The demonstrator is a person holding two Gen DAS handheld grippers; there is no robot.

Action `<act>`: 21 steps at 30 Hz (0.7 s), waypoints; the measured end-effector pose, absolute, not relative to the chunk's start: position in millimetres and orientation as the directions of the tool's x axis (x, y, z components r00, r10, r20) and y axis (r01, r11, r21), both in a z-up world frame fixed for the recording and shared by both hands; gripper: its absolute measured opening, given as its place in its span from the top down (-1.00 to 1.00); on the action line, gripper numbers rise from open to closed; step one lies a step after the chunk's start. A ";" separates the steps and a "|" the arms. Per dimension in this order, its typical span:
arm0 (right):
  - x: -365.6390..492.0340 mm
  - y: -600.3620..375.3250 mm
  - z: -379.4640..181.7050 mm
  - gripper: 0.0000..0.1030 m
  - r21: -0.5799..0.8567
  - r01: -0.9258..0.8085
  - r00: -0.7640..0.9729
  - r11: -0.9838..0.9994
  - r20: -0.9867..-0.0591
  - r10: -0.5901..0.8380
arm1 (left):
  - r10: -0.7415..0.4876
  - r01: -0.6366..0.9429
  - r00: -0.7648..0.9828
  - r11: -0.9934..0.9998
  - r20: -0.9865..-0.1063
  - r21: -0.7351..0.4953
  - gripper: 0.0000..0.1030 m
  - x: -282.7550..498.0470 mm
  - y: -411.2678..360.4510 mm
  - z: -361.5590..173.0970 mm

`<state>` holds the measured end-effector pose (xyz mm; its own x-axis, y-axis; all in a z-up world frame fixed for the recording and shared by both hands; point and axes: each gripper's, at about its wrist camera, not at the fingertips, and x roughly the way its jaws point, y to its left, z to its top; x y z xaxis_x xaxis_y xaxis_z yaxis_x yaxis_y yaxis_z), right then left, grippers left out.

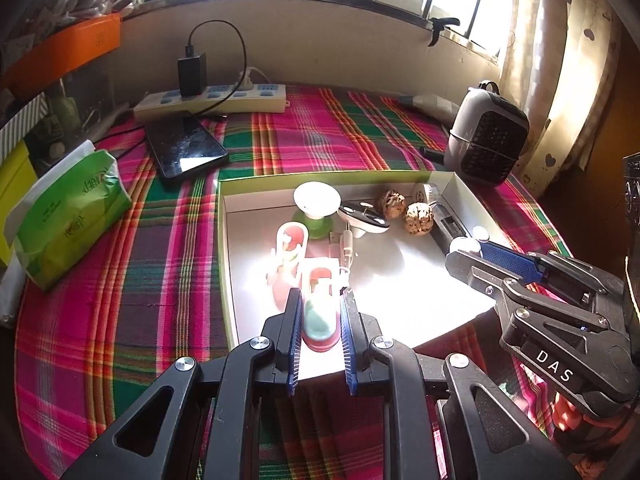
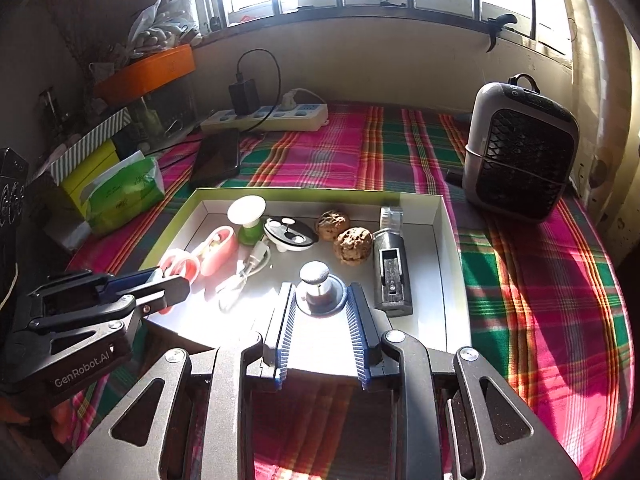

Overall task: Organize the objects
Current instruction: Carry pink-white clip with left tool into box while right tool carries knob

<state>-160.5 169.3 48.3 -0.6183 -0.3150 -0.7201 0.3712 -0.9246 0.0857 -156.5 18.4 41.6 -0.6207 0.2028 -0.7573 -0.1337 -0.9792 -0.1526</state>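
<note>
Two grippers were seen over a shallow white box (image 1: pixel 454 184) with a green rim, set on a plaid cloth (image 1: pixel 328 128). The left gripper (image 1: pixel 320 312) was narrowed around the pink scissors (image 1: pixel 318 304) at the box's 7 o'clock corner, handles between the blue pads; actual pad contact could not be confirmed. The right gripper (image 2: pixel 320 308) was part-open around a metal knobbed weight (image 2: pixel 318 288) at the box's 6 o'clock edge, a gap visible on each side of its base.

Other box contents were noted: a pink case (image 2: pixel 218 250) and a white cable (image 2: pixel 246 276) at 9 o'clock, a green-based white cup (image 2: pixel 248 216) at 11, a black-and-white oval gadget (image 2: pixel 290 234) and two walnuts (image 2: pixel 344 236) toward 12, a dark grey lighter-like device (image 2: pixel 392 276) at 3.

Outside the box, a tissue pack (image 1: pixel 68 216) was seen at 9 o'clock, a phone (image 1: pixel 184 144) and power strip (image 1: pixel 212 98) at 11, a small fan heater (image 2: pixel 520 152) at 2.
</note>
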 end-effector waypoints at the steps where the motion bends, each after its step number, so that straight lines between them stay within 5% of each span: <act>1: -163.3 167.7 46.9 0.47 0.083 0.372 -0.615 -0.924 -0.724 -0.313 | 0.203 -0.135 -0.618 -0.979 -0.759 -0.152 0.69 -158.9 19.0 40.8; 21: -194.4 151.0 28.0 0.47 0.080 0.404 -0.565 -0.911 -0.762 -0.317 | 0.185 -0.117 -0.579 -0.983 -0.794 -0.143 0.69 -191.6 20.6 23.4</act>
<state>-194.4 151.0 28.0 -0.5649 -0.3171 -0.7618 0.4039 -0.9113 0.0798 -191.6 20.6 23.4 -0.5788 0.1849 -0.7942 -0.1173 -0.9827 -0.1433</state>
